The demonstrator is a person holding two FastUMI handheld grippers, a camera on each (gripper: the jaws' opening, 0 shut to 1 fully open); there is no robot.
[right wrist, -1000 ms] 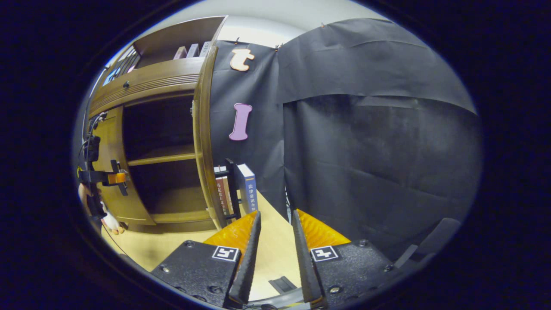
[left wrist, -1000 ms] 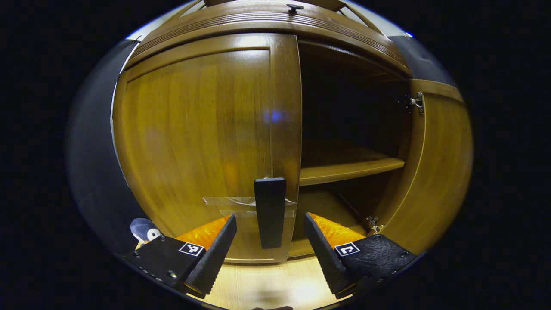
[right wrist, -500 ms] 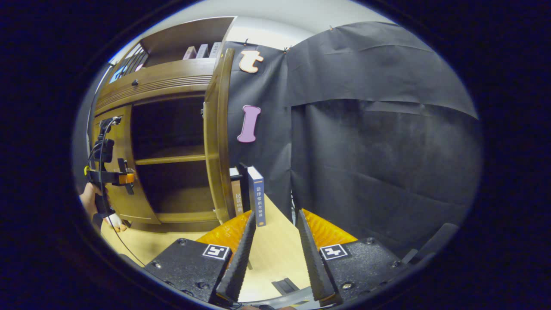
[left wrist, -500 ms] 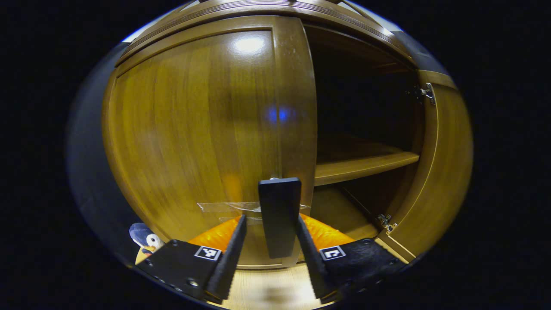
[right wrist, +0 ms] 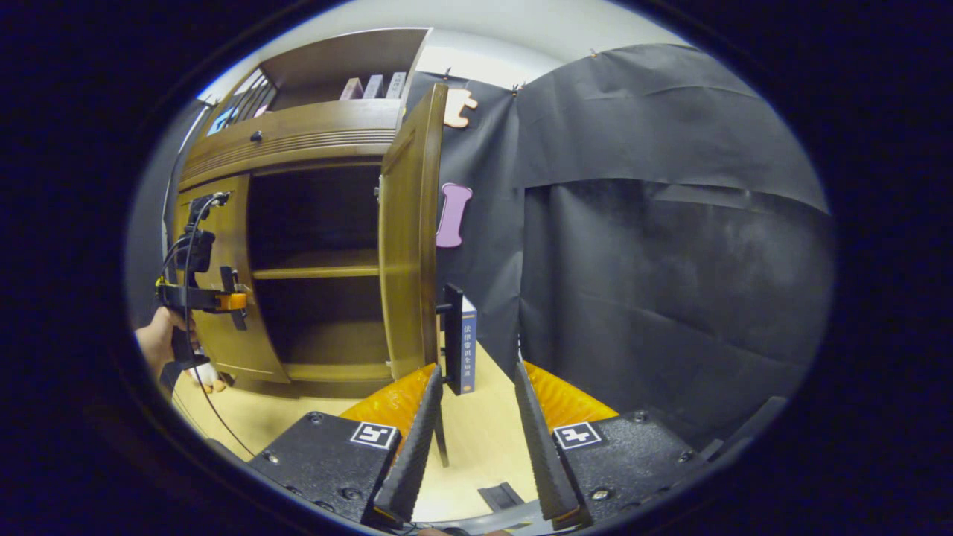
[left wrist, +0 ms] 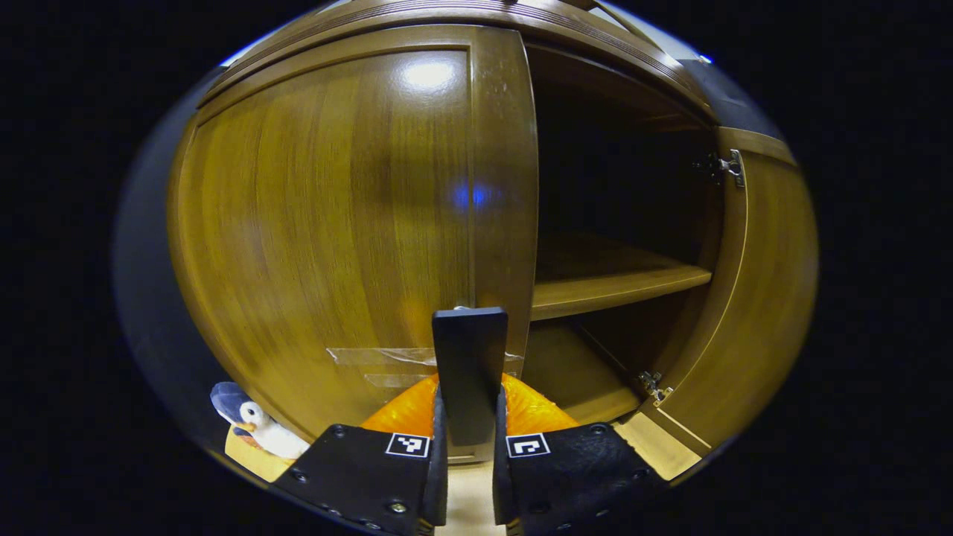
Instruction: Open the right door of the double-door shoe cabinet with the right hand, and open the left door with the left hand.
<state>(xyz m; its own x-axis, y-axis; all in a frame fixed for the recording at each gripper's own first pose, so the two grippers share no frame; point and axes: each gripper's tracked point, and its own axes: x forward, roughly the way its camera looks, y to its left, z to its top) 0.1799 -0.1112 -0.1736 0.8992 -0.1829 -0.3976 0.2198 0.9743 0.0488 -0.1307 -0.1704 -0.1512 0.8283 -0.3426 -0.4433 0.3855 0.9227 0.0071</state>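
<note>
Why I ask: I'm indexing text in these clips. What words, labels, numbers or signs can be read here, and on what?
Book spine, behind the open right door: printed characters, too small to read reliably.
Books on top of the cabinet: too small to tell any print.
Square tags: black-and-white patterns, no words or numbers.
Left door: no text.
</note>
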